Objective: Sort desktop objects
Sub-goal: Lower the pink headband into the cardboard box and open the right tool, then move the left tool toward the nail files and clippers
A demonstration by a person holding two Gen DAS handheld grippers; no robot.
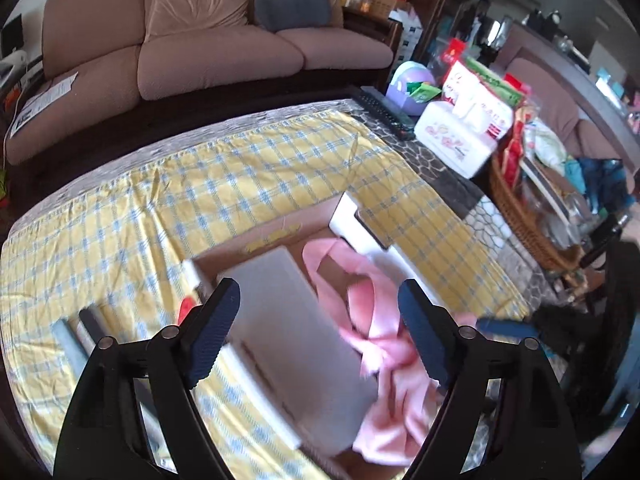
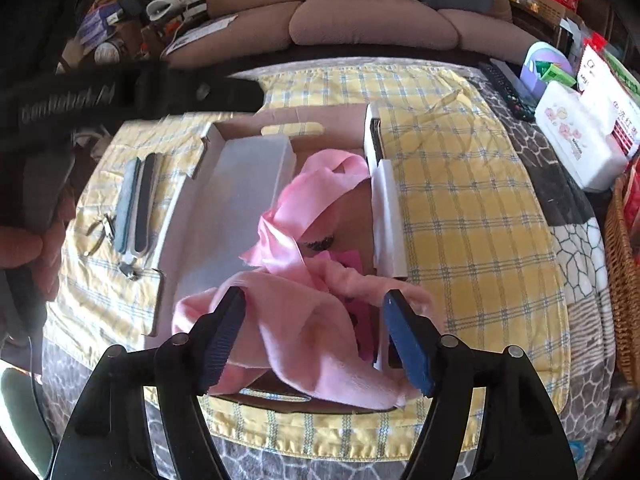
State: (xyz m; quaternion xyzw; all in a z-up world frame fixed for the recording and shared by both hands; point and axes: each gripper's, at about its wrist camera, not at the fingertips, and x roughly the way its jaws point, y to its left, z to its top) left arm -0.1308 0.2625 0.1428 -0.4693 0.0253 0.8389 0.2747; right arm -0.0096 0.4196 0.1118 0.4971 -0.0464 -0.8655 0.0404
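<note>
1. Two grippers hang above one cardboard box (image 2: 304, 120) set on a yellow plaid cloth (image 2: 472, 208). Most of the open room lies on the cloth's right half and far side. The right table edge is crowded with a white tissue box (image 2: 580, 148), a dark remote (image 2: 508, 88) and a wicker basket (image 2: 624, 272).
2. The box has brown walls with a slot in the far one, and white flaps folded out to both sides. A translucent, smooth rectangular case (image 2: 236, 204) fills its left part. A soft, fleecy pink cloth (image 2: 304, 320) lies crumpled in the right part and spills over the near wall.
3. Left of the box, on the cloth, lie long flat nail files (image 2: 136, 204) side by side, with small metal nippers (image 2: 100, 228) just beside them.
4. The right gripper (image 2: 316, 336) has its jaws spread wide, holding nothing. The pink cloth bunches directly between and beneath its blue ribbed fingers (image 2: 408, 344); whether they touch it is unclear.
5. The left gripper (image 1: 320, 332) is likewise spread and empty. It hovers over the translucent case (image 1: 292, 344), with the pink cloth (image 1: 384, 344) toward its right finger.
6. A brown fabric sofa (image 1: 224, 48) runs along the far side.
</note>
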